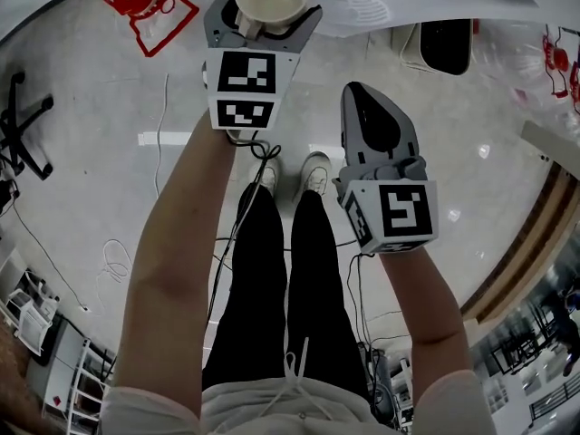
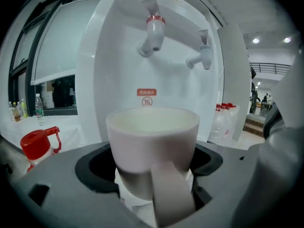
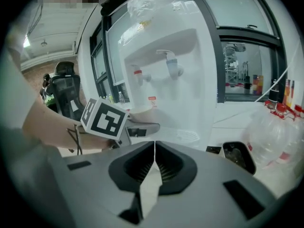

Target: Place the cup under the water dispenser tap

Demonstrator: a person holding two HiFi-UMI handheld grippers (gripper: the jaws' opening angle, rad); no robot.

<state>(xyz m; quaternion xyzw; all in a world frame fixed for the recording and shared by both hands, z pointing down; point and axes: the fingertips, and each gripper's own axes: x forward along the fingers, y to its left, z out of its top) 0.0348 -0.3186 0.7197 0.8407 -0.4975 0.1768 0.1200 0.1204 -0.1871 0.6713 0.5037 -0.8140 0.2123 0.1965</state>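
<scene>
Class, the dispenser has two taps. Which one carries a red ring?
The left tap in the left gripper view, the one that shows over the held cup; the right tap shows no red.

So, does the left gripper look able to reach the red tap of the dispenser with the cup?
Probably yes. The left gripper holds the cup right before the dispenser, and the red tap hangs above it. Nothing stands between them. The right gripper is off to the side.
</scene>
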